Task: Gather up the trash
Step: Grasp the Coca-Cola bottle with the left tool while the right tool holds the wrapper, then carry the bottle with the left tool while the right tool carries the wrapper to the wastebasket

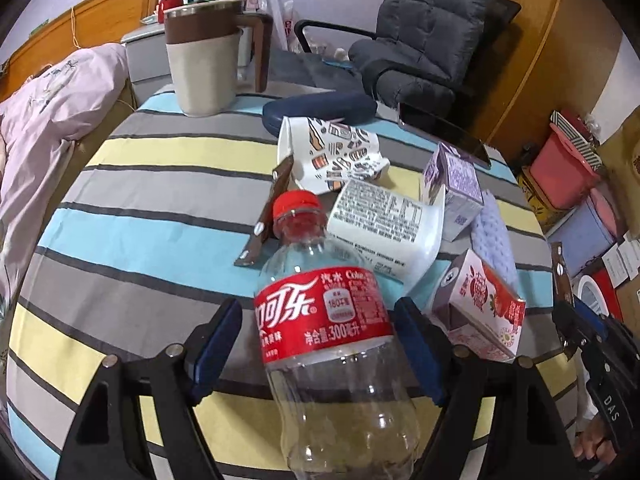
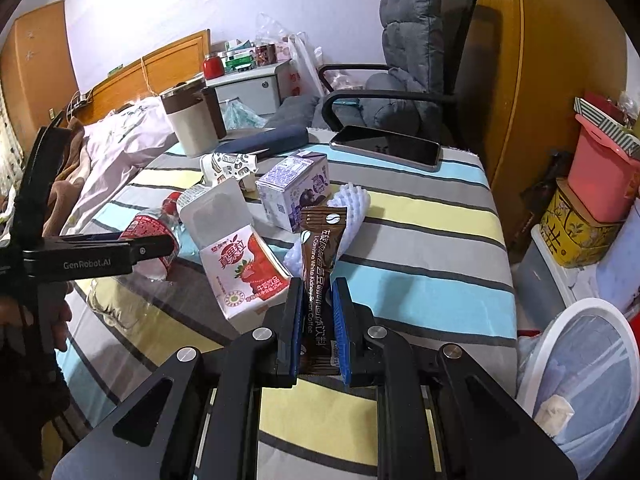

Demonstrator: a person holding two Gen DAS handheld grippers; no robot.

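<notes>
Nearest the left wrist camera, an empty clear plastic cola bottle with a red label and red cap (image 1: 324, 312) lies on the striped tablecloth (image 1: 140, 240), between the spread blue pads of the left gripper (image 1: 320, 344), neither visibly pressing it. The right gripper (image 2: 317, 312) pinches a brown coffee sachet (image 2: 318, 264) upright. Just beyond lie a pink strawberry milk carton (image 2: 244, 276), a purple drink carton (image 2: 294, 192), a white foam fruit net (image 2: 352, 204) and a crumpled patterned paper cup (image 1: 336, 156). Farther back stands a beige mug with a brown band (image 1: 204, 64).

clear plastic bottle (image 1: 340, 360), glossy sachet (image 2: 320, 264), cloth tablecloth (image 1: 140, 220)
</notes>
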